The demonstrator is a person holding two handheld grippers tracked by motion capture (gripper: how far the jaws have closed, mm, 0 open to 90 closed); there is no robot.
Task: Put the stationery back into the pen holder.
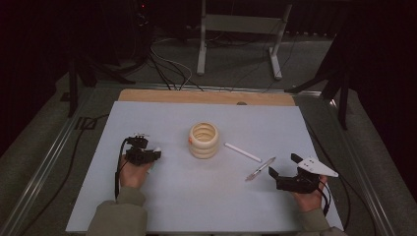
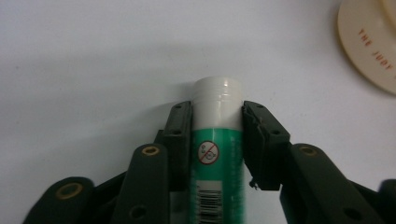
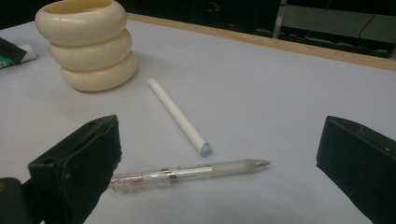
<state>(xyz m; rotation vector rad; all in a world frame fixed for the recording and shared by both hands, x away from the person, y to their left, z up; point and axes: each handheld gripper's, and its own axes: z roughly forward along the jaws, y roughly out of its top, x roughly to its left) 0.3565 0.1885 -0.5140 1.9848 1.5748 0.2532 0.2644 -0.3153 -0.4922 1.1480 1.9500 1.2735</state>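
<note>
High view: a person seated at the near edge of a pale grey table (image 1: 162, 201) holds a two-jaw gripper in each hand. The left gripper (image 1: 147, 155) lies low over the table's left half, and its jaws are clamped on a glue stick (image 1: 156, 150). In the left gripper view the glue stick (image 2: 217, 140) runs lengthwise between the jaws: a green-labelled tube with a barcode and a white ribbed cap that projects beyond the jaw tips, both pads pressed flat against its sides. The stick sits just above the table surface, to the left of the cream ring-shaped holder (image 1: 204, 140), whose base edge with red lettering (image 2: 369, 51) appears at the upper right of that view. The right gripper (image 1: 283, 172) rests at the table's right side with its jaws spread wide and nothing between them. In the right gripper view a clear pen (image 3: 191, 173) lies on the table just ahead of the open jaws, and a white stick (image 3: 180, 115) lies beyond it, its near end close to the pen's barrel; the holder (image 3: 86, 44) stands farther off at upper left.
</note>
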